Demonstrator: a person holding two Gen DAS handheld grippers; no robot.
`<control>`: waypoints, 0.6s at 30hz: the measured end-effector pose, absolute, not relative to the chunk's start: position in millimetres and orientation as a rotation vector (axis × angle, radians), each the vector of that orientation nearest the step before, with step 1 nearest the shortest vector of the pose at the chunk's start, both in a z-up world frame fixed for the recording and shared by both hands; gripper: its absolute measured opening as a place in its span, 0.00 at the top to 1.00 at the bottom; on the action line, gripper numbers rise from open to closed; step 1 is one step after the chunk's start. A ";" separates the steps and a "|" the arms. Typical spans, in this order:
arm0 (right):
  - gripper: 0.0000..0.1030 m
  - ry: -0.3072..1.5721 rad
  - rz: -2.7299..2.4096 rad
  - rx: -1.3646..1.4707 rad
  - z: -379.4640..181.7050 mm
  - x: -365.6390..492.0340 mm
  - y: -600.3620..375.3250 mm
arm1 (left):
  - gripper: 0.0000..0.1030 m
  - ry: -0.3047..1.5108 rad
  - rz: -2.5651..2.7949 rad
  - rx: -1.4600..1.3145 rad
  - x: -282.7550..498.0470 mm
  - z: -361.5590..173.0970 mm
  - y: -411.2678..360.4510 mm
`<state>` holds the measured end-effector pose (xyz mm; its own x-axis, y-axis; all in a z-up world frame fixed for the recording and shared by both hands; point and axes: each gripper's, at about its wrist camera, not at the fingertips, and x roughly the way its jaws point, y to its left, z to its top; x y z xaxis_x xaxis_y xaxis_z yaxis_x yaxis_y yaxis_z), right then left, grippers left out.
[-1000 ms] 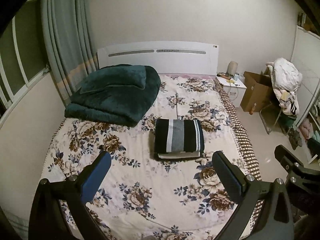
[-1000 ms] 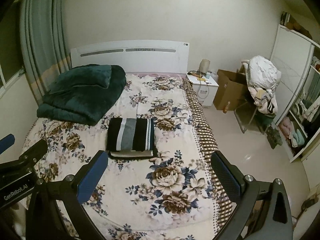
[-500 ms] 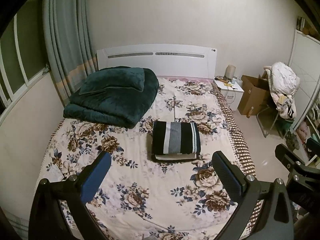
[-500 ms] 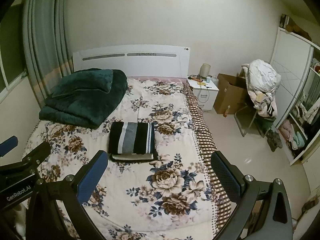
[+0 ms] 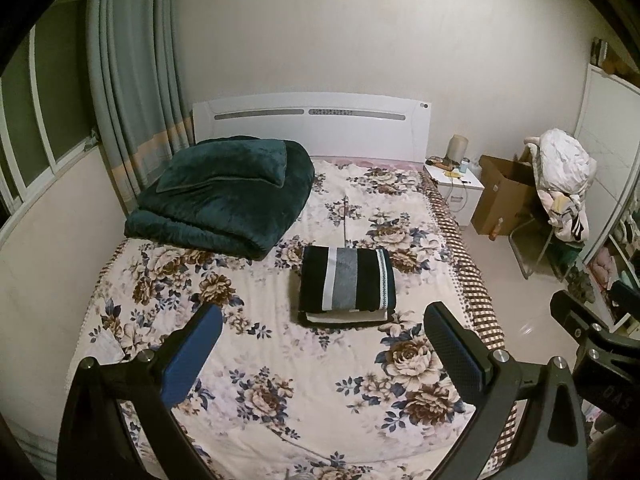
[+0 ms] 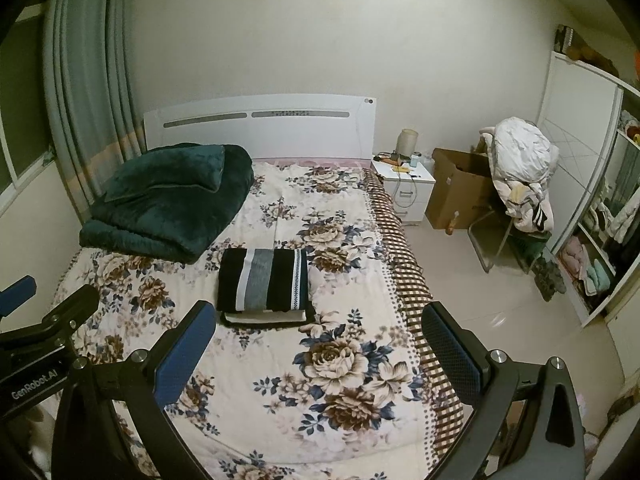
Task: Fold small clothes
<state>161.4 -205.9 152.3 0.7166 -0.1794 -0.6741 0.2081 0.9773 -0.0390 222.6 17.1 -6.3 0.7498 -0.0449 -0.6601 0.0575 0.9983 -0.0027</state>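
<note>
Both empty grippers [image 5: 322, 342] [image 6: 318, 340] hang well short of folded garment [image 5: 347, 281].

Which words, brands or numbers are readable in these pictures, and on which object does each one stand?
"GenRobot.AI": white letters on the left gripper's black body, in the right wrist view.
Faint marks on the right gripper's body, left wrist view: too blurred to read.
Round mark on the headboard: too small.

The foot edge of the bed [image 5: 280, 420] runs out of the left wrist picture behind the left gripper [image 5: 322, 346], whose frame the bottom edge crops. The folded striped garment [image 6: 264, 280] hides most of a pale folded layer beneath it. Items on the nightstand [image 6: 404, 180] are too small to name. The right gripper [image 6: 318, 344] is cropped likewise.
</note>
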 end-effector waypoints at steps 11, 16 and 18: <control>0.00 0.737 -0.229 0.054 153.0 152.6 -204.8 | 0.00 0.714 -0.055 0.014 222.3 1.8 11.6; 0.00 0.738 -0.226 0.054 152.4 151.2 -206.3 | 0.00 0.713 -0.055 0.013 221.1 0.7 11.2; 0.00 0.737 -0.228 0.055 152.1 150.0 -206.2 | 0.00 0.713 -0.054 0.013 221.0 1.0 11.0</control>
<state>150.0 -206.2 152.1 0.7170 -0.1863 -0.6717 0.2250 0.9739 -0.0300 221.0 11.0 1.0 0.7549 -0.0456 -0.6542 0.0541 0.9985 -0.0071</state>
